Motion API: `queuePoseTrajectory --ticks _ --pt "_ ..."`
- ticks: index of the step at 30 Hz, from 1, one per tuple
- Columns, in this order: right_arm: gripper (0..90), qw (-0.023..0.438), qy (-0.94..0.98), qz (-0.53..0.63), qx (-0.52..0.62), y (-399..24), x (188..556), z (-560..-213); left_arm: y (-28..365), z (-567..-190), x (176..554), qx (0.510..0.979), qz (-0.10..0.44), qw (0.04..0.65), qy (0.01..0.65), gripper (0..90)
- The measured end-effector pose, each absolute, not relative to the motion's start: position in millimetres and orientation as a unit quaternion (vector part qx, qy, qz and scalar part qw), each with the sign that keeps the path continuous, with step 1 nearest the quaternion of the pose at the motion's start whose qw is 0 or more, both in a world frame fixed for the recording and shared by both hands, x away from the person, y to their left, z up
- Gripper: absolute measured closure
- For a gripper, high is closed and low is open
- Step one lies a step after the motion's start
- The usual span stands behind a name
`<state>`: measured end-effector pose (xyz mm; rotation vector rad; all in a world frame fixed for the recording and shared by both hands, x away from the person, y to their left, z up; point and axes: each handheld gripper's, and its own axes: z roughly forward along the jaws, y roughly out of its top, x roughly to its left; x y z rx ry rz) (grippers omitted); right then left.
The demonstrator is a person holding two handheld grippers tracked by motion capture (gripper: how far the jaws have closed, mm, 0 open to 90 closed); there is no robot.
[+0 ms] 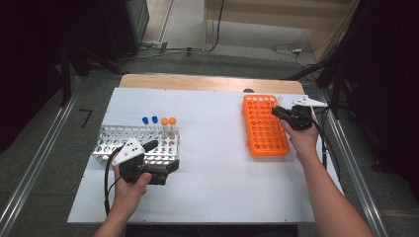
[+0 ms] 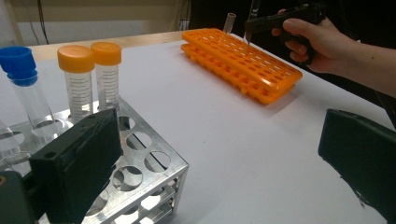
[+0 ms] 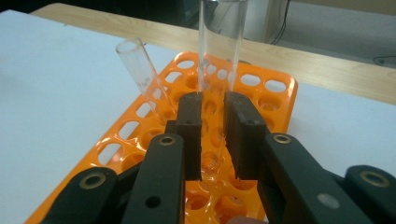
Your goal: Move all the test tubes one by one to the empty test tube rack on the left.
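In the right gripper view, my right gripper (image 3: 212, 100) is shut on a clear glass test tube (image 3: 219, 42). The tube stands upright between the pads, its bottom over the holes of the orange tube rack (image 3: 280, 93). A second clear tube (image 3: 140, 70) leans in a hole at the rack's far left. From above, the right gripper (image 1: 279, 111) sits over the far end of the orange rack (image 1: 264, 131). My left gripper (image 1: 163, 154) rests open at the front corner of the metal rack (image 1: 111, 138), with nothing between its jaws.
The metal rack holds two blue-capped tubes (image 1: 149, 120) and two orange-capped tubes (image 1: 168, 121) at its back. A white sheet (image 1: 212, 163) covers the table, and a wooden edge (image 1: 207, 83) runs along the far side. Cables lie on the floor beyond.
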<state>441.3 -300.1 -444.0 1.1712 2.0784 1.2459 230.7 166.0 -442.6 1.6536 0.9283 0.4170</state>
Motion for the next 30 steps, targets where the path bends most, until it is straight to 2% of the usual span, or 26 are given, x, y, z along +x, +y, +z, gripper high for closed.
queuePoseTrajectory --ticks 12,19,22,30 --pt "74.2 0.223 0.742 0.483 0.408 -305 398 -422 157 -440 230 0.712 0.177 0.563 0.38 0.0" --pt "74.3 0.204 0.745 0.503 0.388 -299 361 -421 148 -439 230 0.716 0.162 0.572 0.365 0.0" --pt "74.2 0.197 0.747 0.51 0.379 -296 346 -421 145 -438 229 0.715 0.175 0.567 0.369 0.0" --pt "74.2 0.176 0.751 0.525 0.361 -287 311 -427 136 -440 229 0.732 0.151 0.563 0.353 0.0"
